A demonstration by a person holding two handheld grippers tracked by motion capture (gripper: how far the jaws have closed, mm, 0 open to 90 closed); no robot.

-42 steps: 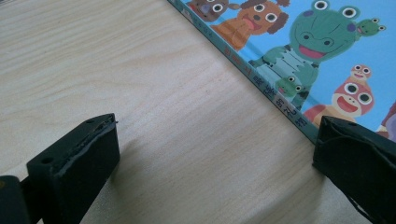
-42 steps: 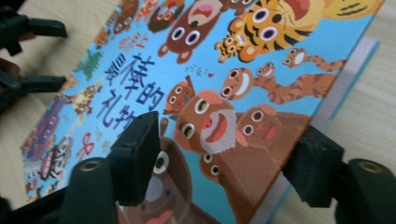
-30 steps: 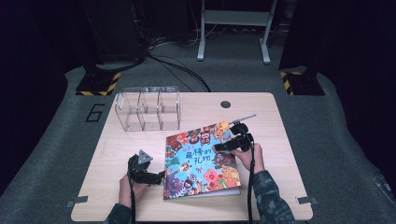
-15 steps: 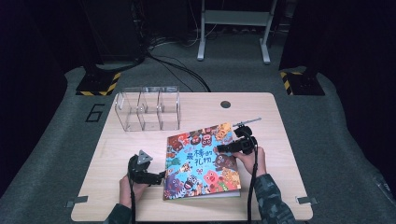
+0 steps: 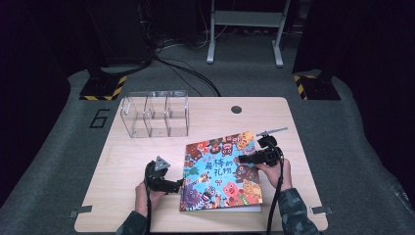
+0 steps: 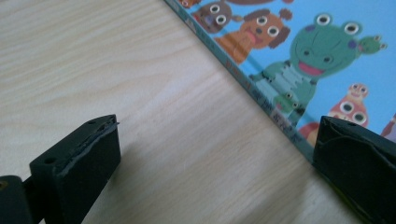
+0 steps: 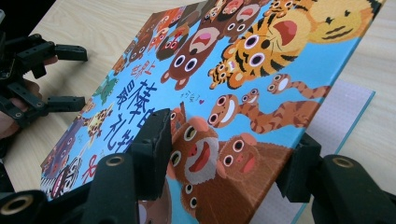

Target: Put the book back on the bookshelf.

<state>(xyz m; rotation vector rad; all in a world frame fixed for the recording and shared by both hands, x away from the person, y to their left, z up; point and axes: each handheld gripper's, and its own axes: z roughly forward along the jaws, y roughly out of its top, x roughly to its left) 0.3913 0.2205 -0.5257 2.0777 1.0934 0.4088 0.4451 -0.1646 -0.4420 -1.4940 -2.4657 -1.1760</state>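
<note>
A picture book [image 5: 220, 171] with cartoon animals on a blue cover lies on the wooden table [image 5: 122, 152]. My right gripper [image 5: 244, 159] is at its right edge. In the right gripper view the gripper [image 7: 229, 154] is open, one jaw on top of the cover [image 7: 243, 93] and the other under its edge. The cover is raised a little, and a white page [image 7: 341, 112] shows beneath it. My left gripper [image 5: 178, 184] rests open at the book's left edge. In the left gripper view that gripper [image 6: 215, 154] has bare table between its jaws, and the spine [image 6: 261, 93] runs past the right jaw.
A clear plastic organiser [image 5: 154, 115] with several compartments stands at the back left of the table. A round cable hole [image 5: 237, 109] sits near the far edge. Dark floor and equipment stands surround the table.
My right gripper has shifted slightly toward the person along the book's right edge. The left gripper has stayed in place.
</note>
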